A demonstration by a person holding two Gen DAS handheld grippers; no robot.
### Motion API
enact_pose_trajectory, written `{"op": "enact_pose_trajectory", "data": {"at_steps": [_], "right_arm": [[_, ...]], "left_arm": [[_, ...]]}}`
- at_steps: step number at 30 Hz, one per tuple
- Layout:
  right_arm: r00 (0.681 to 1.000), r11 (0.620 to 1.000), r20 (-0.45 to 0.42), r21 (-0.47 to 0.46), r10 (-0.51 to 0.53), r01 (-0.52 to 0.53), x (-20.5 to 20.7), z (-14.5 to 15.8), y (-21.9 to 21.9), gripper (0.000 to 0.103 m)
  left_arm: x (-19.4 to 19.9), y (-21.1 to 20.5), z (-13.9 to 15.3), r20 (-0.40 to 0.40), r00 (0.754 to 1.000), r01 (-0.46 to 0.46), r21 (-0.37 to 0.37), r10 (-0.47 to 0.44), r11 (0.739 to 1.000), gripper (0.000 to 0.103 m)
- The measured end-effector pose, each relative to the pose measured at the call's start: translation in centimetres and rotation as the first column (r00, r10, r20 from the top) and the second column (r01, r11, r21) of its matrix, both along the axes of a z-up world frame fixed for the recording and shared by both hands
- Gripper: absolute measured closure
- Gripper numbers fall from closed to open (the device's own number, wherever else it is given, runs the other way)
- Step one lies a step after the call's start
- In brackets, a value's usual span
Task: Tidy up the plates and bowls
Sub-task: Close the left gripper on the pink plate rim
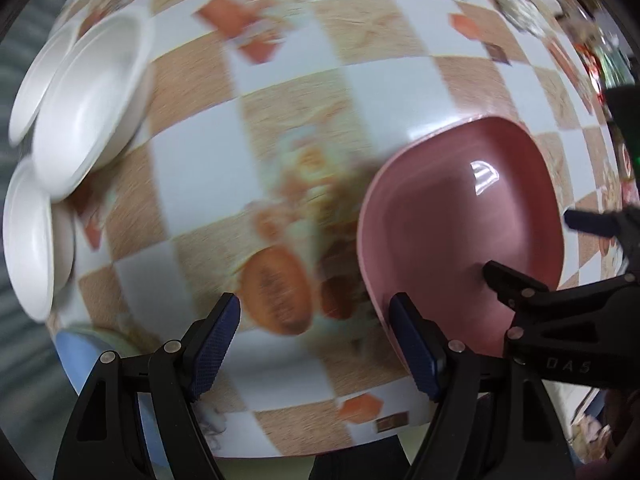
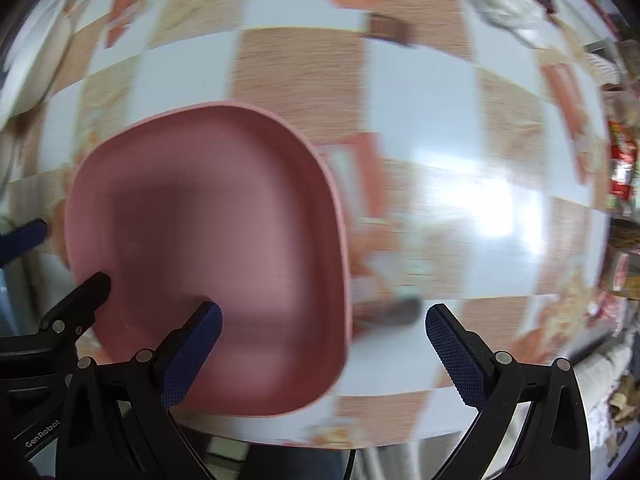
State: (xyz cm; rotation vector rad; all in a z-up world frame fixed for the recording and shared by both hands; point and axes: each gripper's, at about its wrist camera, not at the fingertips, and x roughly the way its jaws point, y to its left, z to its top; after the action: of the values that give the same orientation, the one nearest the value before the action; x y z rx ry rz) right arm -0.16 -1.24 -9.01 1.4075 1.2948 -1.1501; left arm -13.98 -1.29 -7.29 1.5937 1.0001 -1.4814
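Bare checked tablecloth [image 1: 280, 128] runs wide between white bowls [image 1: 88, 104] at far left and pink square plate [image 1: 460, 216] at right. Right of the plate, open cloth reaches the cluttered packets [image 2: 620, 168] along the table edge.

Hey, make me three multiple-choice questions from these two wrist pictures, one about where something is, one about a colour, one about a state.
1. Where do the white bowls sit in the left wrist view?
A. at the left edge of the table
B. inside the pink dish
C. between the left gripper's fingers

2. What colour is the square dish?
A. green
B. pink
C. white

3. How stands the right gripper?
A. shut on a white bowl
B. shut on nothing
C. open

Answers:
1. A, they cluster on the checked tablecloth far left.
2. B, its rim and inside are pink in both views.
3. C, its fingers stand wide apart, one over the dish, one beyond its rim. The left gripper is open too.
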Motion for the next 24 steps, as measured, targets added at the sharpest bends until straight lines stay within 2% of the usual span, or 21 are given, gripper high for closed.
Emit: {"op": "enact_pose_trajectory", "data": {"at_steps": [1,4,9,13,18,20,24], "right_arm": [[1.0,1.0,0.021,-0.002,-0.02,0.02,0.1,0.0,0.0,0.0],[0.998,0.998,0.002,-0.014,-0.055,0.055,-0.8,0.3,0.3,0.0],[0.997,0.997,0.026,-0.007,-0.076,0.076,-2.7,0.4,0.5,0.0],[0.999,1.0,0.025,-0.02,-0.019,0.02,-2.6,0.4,0.2,0.0],[1.0,0.999,0.021,-0.045,0.015,-0.014,-2.3,0.8,0.4,0.0],[1.0,0.999,0.021,-0.05,0.023,-0.022,-2.2,0.8,0.9,0.0],[0.999,0.999,0.024,-0.009,0.047,-0.047,-1.4,0.8,0.7,0.0]], "left_arm": [[0.8,-0.1,0.2,-0.004,1.0,-0.021,0.001,0.021,1.0,0.023],[3.2,-0.5,0.8,-0.025,0.997,-0.073,-0.004,0.073,0.997,0.023],[4.4,-0.9,0.9,-0.042,0.994,-0.103,0.007,0.104,0.995,0.023],[0.9,-0.2,0.1,-0.07,0.991,-0.112,0.013,0.112,0.994,0.023],[-0.1,0.5,-0.8,-0.064,0.988,-0.139,0.023,0.14,0.99,0.023],[-1.2,-0.4,-1.4,-0.056,0.989,-0.134,0.005,0.134,0.991,0.023],[-2.1,-0.7,-1.5,-0.042,0.991,-0.126,0.002,0.126,0.992,0.025]]}}
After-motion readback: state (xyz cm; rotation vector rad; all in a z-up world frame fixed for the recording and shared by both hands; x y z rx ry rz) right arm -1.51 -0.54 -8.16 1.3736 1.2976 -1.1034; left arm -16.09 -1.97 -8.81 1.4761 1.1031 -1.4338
